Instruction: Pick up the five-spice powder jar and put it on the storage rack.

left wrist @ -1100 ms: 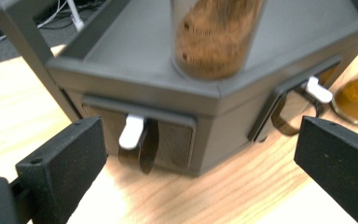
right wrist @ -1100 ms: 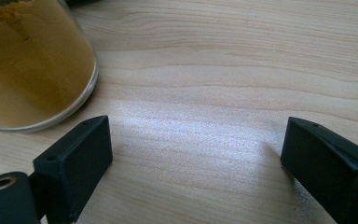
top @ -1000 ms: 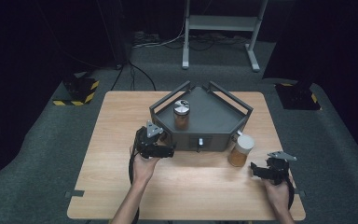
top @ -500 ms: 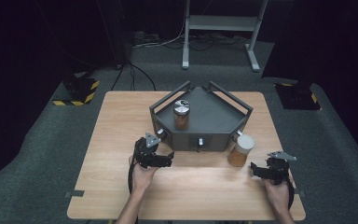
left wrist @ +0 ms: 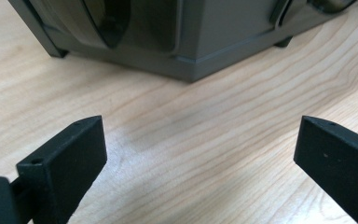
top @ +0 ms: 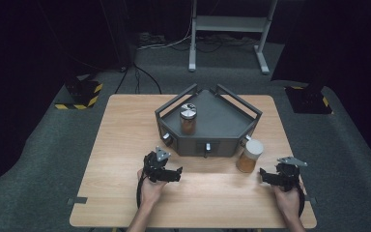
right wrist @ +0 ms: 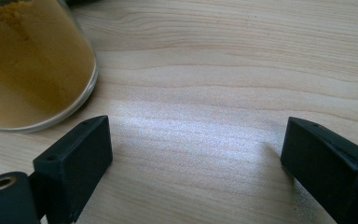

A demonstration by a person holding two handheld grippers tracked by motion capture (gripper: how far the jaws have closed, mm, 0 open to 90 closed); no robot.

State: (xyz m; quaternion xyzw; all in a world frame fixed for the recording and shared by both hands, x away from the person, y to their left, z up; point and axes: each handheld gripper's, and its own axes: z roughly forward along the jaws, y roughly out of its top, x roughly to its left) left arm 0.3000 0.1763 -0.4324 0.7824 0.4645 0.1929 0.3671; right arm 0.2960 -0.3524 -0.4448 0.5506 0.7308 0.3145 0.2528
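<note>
A dark grey five-sided rack (top: pixel 222 123) stands mid-table with a silver-lidded jar of brown powder (top: pixel 188 119) on its deck. To the right of the rack's front, a white-lidded jar of orange powder (top: pixel 249 155) stands on the wood. My left gripper (top: pixel 173 174) sits low in front of the rack, open and empty. In the left gripper view its jaws (left wrist: pixel 200 154) frame bare wood, with the rack's base (left wrist: pixel 186 51) just ahead. My right gripper (top: pixel 266 177) rests right of the white-lidded jar, open. In the right gripper view that jar (right wrist: pixel 28 60) lies up and left of the jaws (right wrist: pixel 196 154), outside the gap.
The wooden table (top: pixel 121 140) has bare room at the left and along the front edge. Small knobs (top: pixel 206 146) stick out of the rack's front face. Beyond the table, a metal stand (top: pixel 227 29) and yellow-black striped bases (top: pixel 79 96) sit on the grey carpet.
My left gripper has sunk and drawn back from the rack's front towards the table's near side. The right gripper and both jars have stayed put.
</note>
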